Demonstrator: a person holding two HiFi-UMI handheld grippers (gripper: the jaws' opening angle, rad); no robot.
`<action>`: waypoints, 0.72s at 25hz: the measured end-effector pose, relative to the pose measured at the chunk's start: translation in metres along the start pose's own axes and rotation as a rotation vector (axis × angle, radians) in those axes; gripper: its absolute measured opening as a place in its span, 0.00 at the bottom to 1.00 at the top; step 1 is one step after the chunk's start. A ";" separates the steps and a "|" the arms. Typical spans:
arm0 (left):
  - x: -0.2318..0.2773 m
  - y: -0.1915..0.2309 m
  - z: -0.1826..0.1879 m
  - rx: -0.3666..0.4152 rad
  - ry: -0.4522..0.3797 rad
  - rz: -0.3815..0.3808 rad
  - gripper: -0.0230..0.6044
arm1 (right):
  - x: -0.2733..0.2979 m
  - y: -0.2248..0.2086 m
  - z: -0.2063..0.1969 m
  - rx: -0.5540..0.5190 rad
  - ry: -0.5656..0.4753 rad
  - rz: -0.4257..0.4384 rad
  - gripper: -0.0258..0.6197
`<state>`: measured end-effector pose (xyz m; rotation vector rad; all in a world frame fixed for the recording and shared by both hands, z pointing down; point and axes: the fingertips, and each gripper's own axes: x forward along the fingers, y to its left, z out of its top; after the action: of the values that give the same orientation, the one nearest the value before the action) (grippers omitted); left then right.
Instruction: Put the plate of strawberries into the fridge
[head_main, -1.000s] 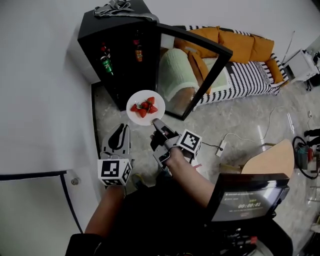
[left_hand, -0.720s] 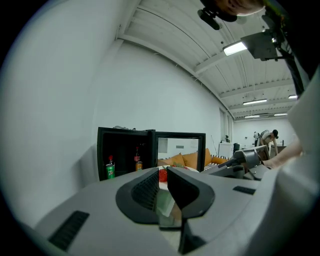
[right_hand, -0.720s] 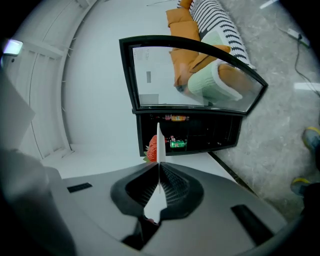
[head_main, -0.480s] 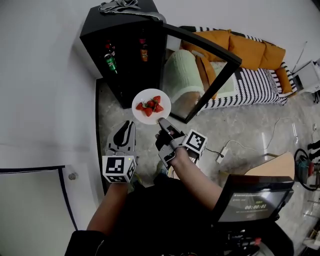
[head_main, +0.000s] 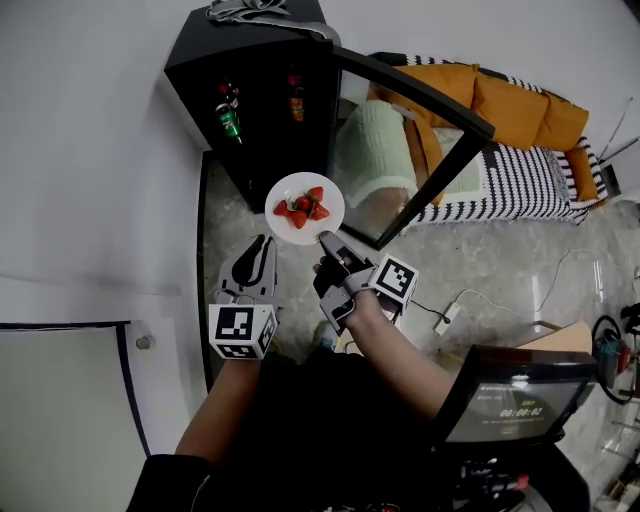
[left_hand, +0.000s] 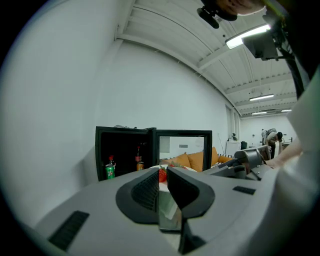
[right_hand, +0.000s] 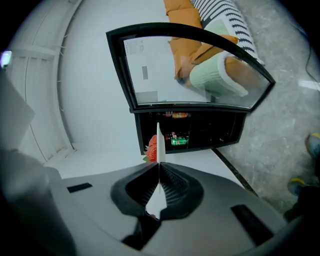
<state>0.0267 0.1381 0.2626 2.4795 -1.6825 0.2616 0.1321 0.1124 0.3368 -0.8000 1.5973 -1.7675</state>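
Left gripper (head_main: 262, 248), jaws a narrow slit apart and empty, hangs at the plate's 7 o'clock. Right gripper (head_main: 325, 240) is clamped on the 5 o'clock rim of the white plate (head_main: 285, 190), strawberries (head_main: 301, 208) aboard. The plate is held near the open fridge (head_main: 250, 100) at 11 o'clock. The fridge door (head_main: 420, 95) juts out at 2 o'clock. The shelves are too dark to make out.

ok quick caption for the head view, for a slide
Right gripper holds a white plate of strawberries by its rim before the open black fridge; left gripper alongside, empty.
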 end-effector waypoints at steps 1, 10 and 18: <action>0.000 0.000 0.000 0.001 -0.002 0.002 0.12 | 0.000 0.000 0.000 0.000 0.003 0.003 0.06; -0.003 0.009 0.004 0.003 -0.016 0.015 0.12 | 0.006 0.000 -0.007 -0.004 0.026 0.000 0.06; 0.002 0.009 0.006 0.004 -0.028 0.008 0.12 | 0.003 -0.001 -0.006 -0.003 0.022 0.005 0.06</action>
<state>0.0188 0.1321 0.2574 2.4911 -1.7039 0.2321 0.1254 0.1135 0.3369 -0.7801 1.6153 -1.7768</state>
